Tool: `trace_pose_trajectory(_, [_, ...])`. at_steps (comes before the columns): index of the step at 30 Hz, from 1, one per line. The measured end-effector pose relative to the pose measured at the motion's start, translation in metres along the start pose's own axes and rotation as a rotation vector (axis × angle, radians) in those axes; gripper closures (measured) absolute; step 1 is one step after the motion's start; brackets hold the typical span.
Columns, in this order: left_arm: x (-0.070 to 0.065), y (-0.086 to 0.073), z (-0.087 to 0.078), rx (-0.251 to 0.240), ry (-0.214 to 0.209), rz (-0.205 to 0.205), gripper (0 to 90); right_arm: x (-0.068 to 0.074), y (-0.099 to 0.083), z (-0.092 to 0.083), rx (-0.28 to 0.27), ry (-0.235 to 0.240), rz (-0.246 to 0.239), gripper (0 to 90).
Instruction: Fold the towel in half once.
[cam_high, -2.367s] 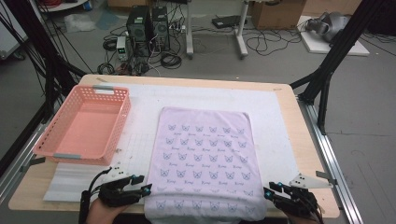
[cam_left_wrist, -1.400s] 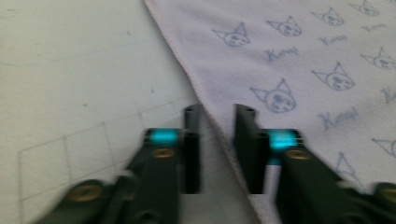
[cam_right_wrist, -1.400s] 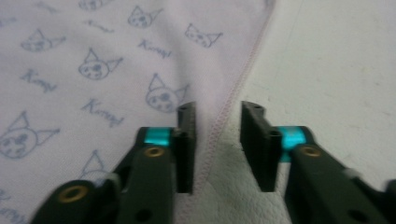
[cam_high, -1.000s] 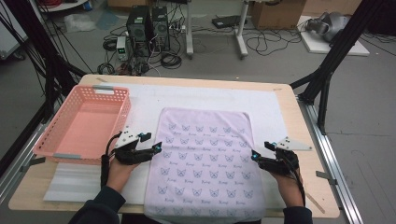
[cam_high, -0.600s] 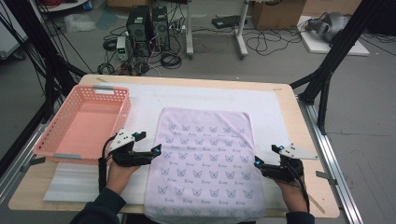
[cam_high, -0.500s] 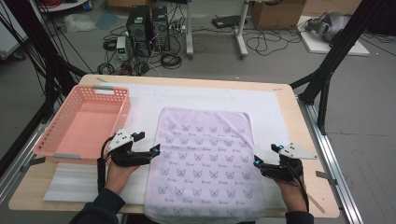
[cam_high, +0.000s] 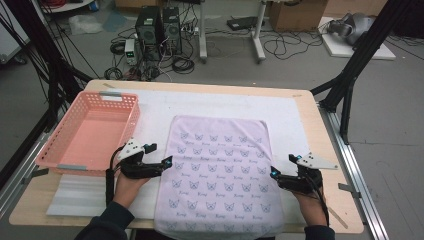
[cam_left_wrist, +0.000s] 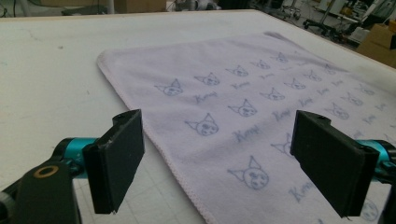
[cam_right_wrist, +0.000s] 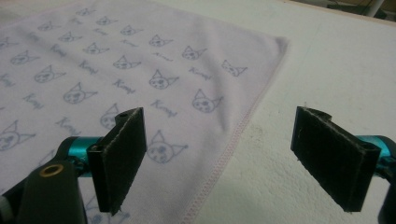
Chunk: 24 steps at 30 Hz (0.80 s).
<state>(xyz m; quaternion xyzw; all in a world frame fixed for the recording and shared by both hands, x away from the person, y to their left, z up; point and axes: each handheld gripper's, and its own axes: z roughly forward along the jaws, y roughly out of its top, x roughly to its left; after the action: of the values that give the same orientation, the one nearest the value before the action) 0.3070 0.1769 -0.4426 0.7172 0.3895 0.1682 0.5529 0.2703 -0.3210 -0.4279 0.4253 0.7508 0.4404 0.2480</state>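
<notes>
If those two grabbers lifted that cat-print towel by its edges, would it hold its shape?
Probably not. The towel lies flat and thin, and its near end droops over the table edge, so it would likely sag. Its fuzzy weave should grip the pads rather than slip.

The floor (cam_high: 385, 115) is grey and smooth. Behind the wooden table (cam_high: 310, 107) stand two black computer boxes (cam_high: 160, 25) on the floor. Lots of black cables (cam_high: 280, 47) curl around them. White desk legs (cam_high: 257, 30) stand farther back. A brown cardboard box (cam_high: 295, 12) sits at the far side. A flat white board (cam_high: 355, 47) lies on the floor to the right. Black metal poles (cam_high: 360, 60) lean up beside the table on both sides. The light is soft and even.
</notes>
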Motion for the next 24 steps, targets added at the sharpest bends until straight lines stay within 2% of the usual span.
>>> trace_pose_trajectory(7, [0.007,-0.001,0.004,0.007,0.010,-0.033,18.7,-0.002,0.000,0.012,0.020,0.017,0.004,17.1])
trace_pose_trajectory(9, [0.009,0.003,0.008,0.025,0.031,-0.038,20.0,-0.004,0.002,0.017,0.032,0.023,0.006,17.1])
trace_pose_trajectory(10, [0.010,0.004,0.010,0.029,0.045,-0.049,21.8,-0.004,0.003,0.018,0.033,0.022,0.014,17.1])
trace_pose_trajectory(15, [0.016,0.008,0.016,0.014,0.046,-0.065,23.6,-0.012,0.009,0.029,0.035,0.031,0.067,17.1])
trace_pose_trajectory(18, [0.021,0.011,0.025,0.065,0.077,-0.082,24.1,-0.017,0.016,0.038,0.055,0.021,0.072,17.1])
trace_pose_trajectory(24, [0.030,0.021,0.047,0.124,0.092,-0.094,24.7,-0.026,0.028,0.063,0.137,0.005,0.090,17.1])
